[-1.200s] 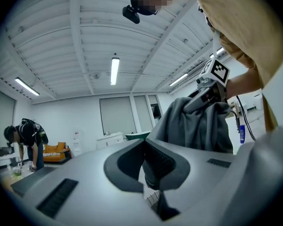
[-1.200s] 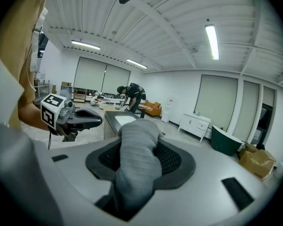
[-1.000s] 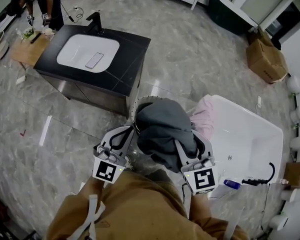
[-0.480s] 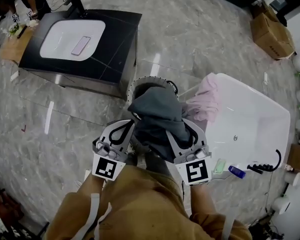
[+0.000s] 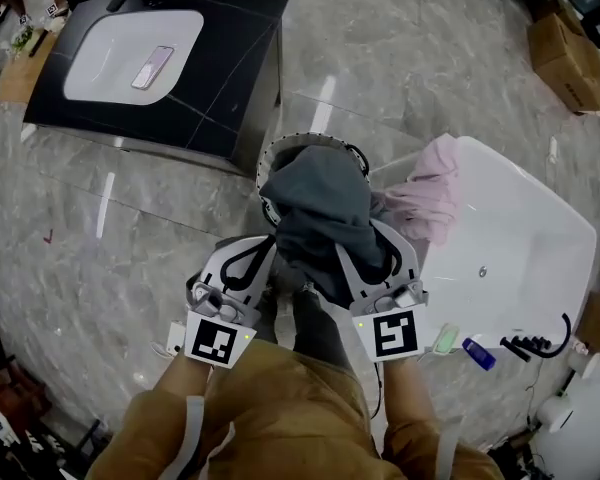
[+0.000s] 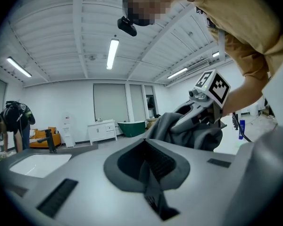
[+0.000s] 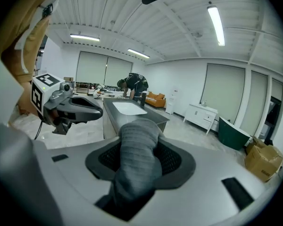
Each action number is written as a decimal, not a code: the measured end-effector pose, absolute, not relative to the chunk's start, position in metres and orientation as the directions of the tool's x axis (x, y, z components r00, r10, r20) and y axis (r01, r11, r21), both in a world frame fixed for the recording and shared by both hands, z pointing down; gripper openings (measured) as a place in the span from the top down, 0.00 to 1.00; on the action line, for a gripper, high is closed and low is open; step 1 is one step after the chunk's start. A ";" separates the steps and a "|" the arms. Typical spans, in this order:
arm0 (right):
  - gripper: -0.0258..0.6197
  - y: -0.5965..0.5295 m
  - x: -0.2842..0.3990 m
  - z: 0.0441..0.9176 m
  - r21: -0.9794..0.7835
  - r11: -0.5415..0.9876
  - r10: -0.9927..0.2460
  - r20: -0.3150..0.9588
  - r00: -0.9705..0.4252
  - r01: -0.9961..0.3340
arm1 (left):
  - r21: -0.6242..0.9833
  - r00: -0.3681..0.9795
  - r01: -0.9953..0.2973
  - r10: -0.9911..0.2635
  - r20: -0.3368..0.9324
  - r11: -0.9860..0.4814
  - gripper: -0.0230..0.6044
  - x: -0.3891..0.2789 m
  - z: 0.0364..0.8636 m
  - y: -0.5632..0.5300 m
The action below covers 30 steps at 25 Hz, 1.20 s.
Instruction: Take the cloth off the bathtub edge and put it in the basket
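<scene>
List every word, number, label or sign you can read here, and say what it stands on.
No text can be read in any view.
Left cube: black-and-white square marker, a pattern and not letters.
Right cube: the same kind of marker, no letters.
Cardboard box: any print is too small to read.
Blue bottle: label too small to read.

I'm holding both out ahead, side by side, tips angled toward each other. My left gripper (image 5: 255,260) pinches a thin edge of the grey cloth (image 5: 320,208); my right gripper (image 5: 372,258) clamps a thick fold.
</scene>
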State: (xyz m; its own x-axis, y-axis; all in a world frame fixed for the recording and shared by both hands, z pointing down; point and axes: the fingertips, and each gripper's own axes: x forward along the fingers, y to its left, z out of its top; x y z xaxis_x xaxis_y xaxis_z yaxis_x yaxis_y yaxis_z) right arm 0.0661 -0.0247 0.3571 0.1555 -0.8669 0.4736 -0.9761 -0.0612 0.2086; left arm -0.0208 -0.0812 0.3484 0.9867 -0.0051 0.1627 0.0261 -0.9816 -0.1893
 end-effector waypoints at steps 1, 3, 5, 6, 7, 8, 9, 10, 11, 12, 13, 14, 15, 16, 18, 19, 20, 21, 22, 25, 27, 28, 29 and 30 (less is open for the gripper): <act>0.69 -0.030 0.071 0.370 0.201 -0.060 -0.867 0.474 0.151 -0.978 | -0.183 0.985 0.022 -0.010 0.170 -0.983 0.95 -0.018 0.359 -0.083; 0.69 -0.039 0.080 0.401 0.186 -0.057 -0.868 0.477 0.141 -0.981 | -0.177 0.984 0.011 -0.021 0.175 -0.984 0.95 -0.011 0.381 -0.089; 0.68 -0.049 0.090 0.438 0.165 -0.062 -0.868 0.478 0.135 -0.984 | -0.181 0.985 -0.001 -0.032 0.169 -0.984 0.95 -0.001 0.407 -0.096; 0.68 -0.053 0.094 0.460 0.152 -0.064 -0.868 0.480 0.130 -0.986 | -0.179 0.984 -0.006 -0.037 0.172 -0.984 0.95 0.003 0.422 -0.099; 0.68 -0.056 0.096 0.484 0.139 -0.063 -0.864 0.487 0.124 -0.988 | -0.174 0.983 -0.010 -0.041 0.177 -0.985 0.95 0.006 0.438 -0.101; 0.68 -0.058 0.097 0.509 0.127 -0.061 -0.859 0.498 0.117 -0.990 | -0.170 0.982 -0.013 -0.044 0.183 -0.985 0.95 0.007 0.456 -0.101; 0.68 -0.060 0.099 0.533 0.117 -0.058 -0.855 0.506 0.110 -0.991 | -0.167 0.981 -0.015 -0.046 0.188 -0.986 0.95 0.009 0.474 -0.102; 0.68 -0.063 0.101 0.557 0.111 -0.056 -0.854 0.509 0.105 -0.992 | -0.165 0.981 -0.016 -0.048 0.190 -0.986 0.95 0.011 0.492 -0.103; 0.68 -0.066 0.103 0.580 0.108 -0.055 -0.855 0.508 0.102 -0.993 | -0.163 0.981 -0.017 -0.049 0.189 -0.986 0.95 0.013 0.511 -0.104; 0.68 -0.069 0.106 0.603 0.106 -0.055 -0.857 0.506 0.101 -0.993 | -0.162 0.981 -0.018 -0.049 0.188 -0.987 0.95 0.015 0.530 -0.105; 0.68 -0.071 0.109 0.625 0.105 -0.055 -0.857 0.505 0.101 -0.993 | -0.161 0.981 -0.019 -0.049 0.187 -0.987 0.95 0.018 0.548 -0.107; 0.68 -0.073 0.111 0.647 0.105 -0.054 -0.856 0.508 0.100 -0.993 | -0.159 0.981 -0.020 -0.050 0.188 -0.987 0.95 0.019 0.566 -0.107; 0.68 -0.074 0.114 0.669 0.105 -0.050 -0.852 0.514 0.097 -0.993 | -0.155 0.980 -0.022 -0.052 0.192 -0.988 0.95 0.020 0.583 -0.107; 0.68 -0.074 0.116 0.691 0.104 -0.046 -0.846 0.525 0.094 -0.994 | -0.152 0.979 -0.024 -0.054 0.196 -0.988 0.95 0.020 0.599 -0.107; 0.68 -0.078 0.120 0.731 0.106 -0.038 -0.836 0.541 0.090 -0.994 | -0.149 0.977 -0.029 -0.060 0.205 -0.988 0.95 0.018 0.627 -0.107; 0.68 -0.081 0.122 0.748 0.110 -0.034 -0.834 0.545 0.089 -0.993 | -0.148 0.976 -0.031 -0.062 0.211 -0.988 0.95 0.016 0.639 -0.108; 0.68 -0.082 0.123 0.763 0.112 -0.030 -0.830 0.551 0.087 -0.993 | -0.149 0.974 -0.031 -0.063 0.217 -0.988 0.95 0.015 0.650 -0.109; 0.68 -0.083 0.123 0.778 0.112 -0.026 -0.825 0.559 0.085 -0.993 | -0.149 0.973 -0.030 -0.063 0.223 -0.988 0.95 0.014 0.660 -0.110; 0.68 -0.083 0.123 0.792 0.107 -0.025 -0.817 0.570 0.082 -0.994 | -0.151 0.972 -0.029 -0.063 0.227 -0.988 0.95 0.014 0.670 -0.111; 0.63 -0.083 0.123 0.833 0.078 -0.011 -0.769 0.637 0.059 -0.997 | -0.161 0.970 -0.024 -0.062 0.234 -0.987 0.95 0.015 0.696 -0.117; 0.59 -0.084 0.123 0.850 0.079 -0.001 -0.748 0.661 0.053 -0.997 | -0.165 0.970 -0.023 -0.062 0.235 -0.986 0.95 0.018 0.710 -0.120; 0.59 -0.084 0.124 0.854 0.081 -0.003 -0.749 0.661 0.056 -0.997 | -0.164 0.970 -0.023 -0.062 0.234 -0.986 0.95 0.020 0.716 -0.121; 0.59 -0.083 0.125 0.857 0.083 -0.006 -0.749 0.659 0.060 -0.997 | -0.162 0.970 -0.023 -0.061 0.234 -0.987 0.95 0.021 0.722 -0.121; 0.59 -0.082 0.127 0.860 0.086 -0.008 -0.749 0.659 0.063 -0.996 | -0.160 0.970 -0.022 -0.060 0.234 -0.987 0.95 0.023 0.726 -0.120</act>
